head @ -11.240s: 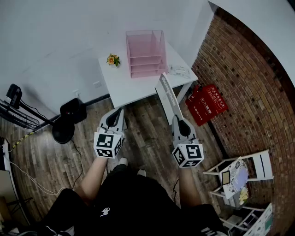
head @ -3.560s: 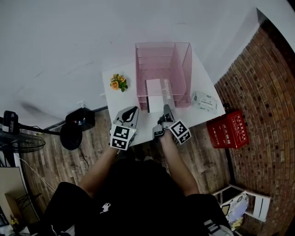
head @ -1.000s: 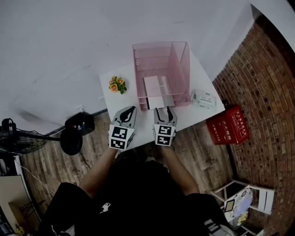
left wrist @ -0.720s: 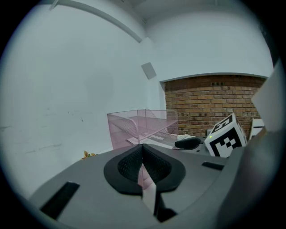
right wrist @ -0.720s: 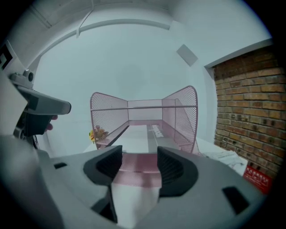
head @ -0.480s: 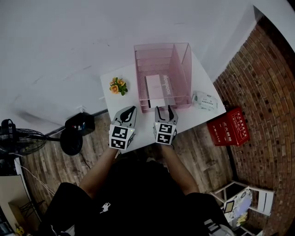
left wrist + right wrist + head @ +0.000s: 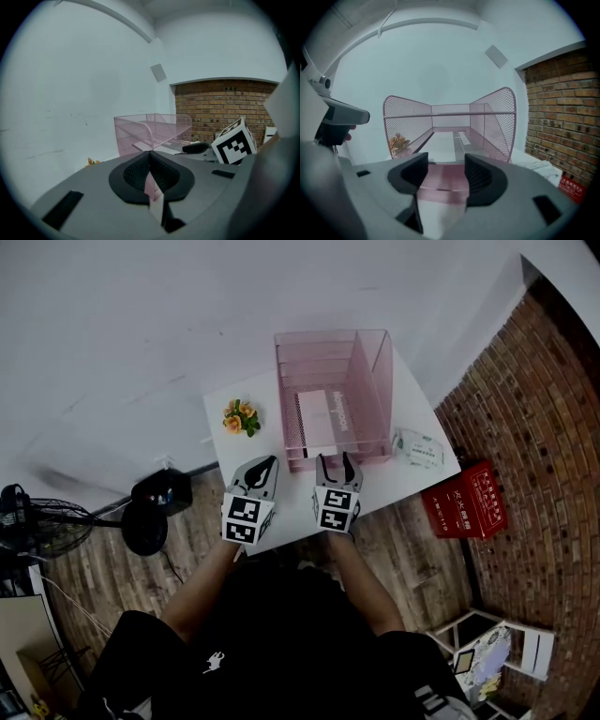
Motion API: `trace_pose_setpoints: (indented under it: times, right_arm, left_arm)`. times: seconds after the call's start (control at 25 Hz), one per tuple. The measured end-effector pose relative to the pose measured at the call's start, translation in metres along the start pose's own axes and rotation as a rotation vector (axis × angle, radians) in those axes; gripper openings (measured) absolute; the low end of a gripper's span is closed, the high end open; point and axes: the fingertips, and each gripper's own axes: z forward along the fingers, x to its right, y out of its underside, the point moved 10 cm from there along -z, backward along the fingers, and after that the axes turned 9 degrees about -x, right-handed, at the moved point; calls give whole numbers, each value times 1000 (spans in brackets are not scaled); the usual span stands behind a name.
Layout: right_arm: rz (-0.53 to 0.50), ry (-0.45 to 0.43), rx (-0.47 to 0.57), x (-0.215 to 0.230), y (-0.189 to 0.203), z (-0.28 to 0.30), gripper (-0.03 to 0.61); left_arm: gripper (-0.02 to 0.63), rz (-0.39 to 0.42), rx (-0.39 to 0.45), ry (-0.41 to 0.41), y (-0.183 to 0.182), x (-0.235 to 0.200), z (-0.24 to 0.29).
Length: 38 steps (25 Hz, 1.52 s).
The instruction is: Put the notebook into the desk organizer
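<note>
1. A thin white notebook with a grey spine [image 7: 317, 420] lies flat inside the pink wire-mesh desk organizer [image 7: 377, 390], which stands on the white worktop [image 7: 225, 451].
2. The right claw [image 7: 337, 463] hangs just in front of the organizer's open mouth, jaws spread with nothing between them.
3. The left claw [image 7: 263, 465] sits beside it over the worktop's near edge, jaws pressed together on nothing.
4. The notebook looks light and fairly stiff. Its smooth cover would likely slide easily on the mesh.
5. If it needs straightening, its near edge looks like the best place to pinch it.
</note>
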Motion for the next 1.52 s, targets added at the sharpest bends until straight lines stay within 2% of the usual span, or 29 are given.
trace_pose_setpoints:
  times: [0.44, 0.76, 0.96, 1.24, 1.52]
  right_arm:
    - [13, 11, -34, -1, -5, 3, 232]
    - [58, -92, 1, 11, 0, -22, 232]
    - [103, -126, 30, 18, 1, -49, 230]
    - [109, -132, 82, 15, -3, -93, 136]
    - [112, -81, 109, -4, -7, -145, 24]
  left_arm:
    - [3, -11, -7, -37, 1, 1, -8]
    - [3, -42, -21, -94, 15, 13, -39]
    - [3, -32, -36, -111, 27, 22, -54]
    - [3, -13, -1, -73, 31, 24, -75]
    - [3, 11, 75, 8, 23, 11, -99]
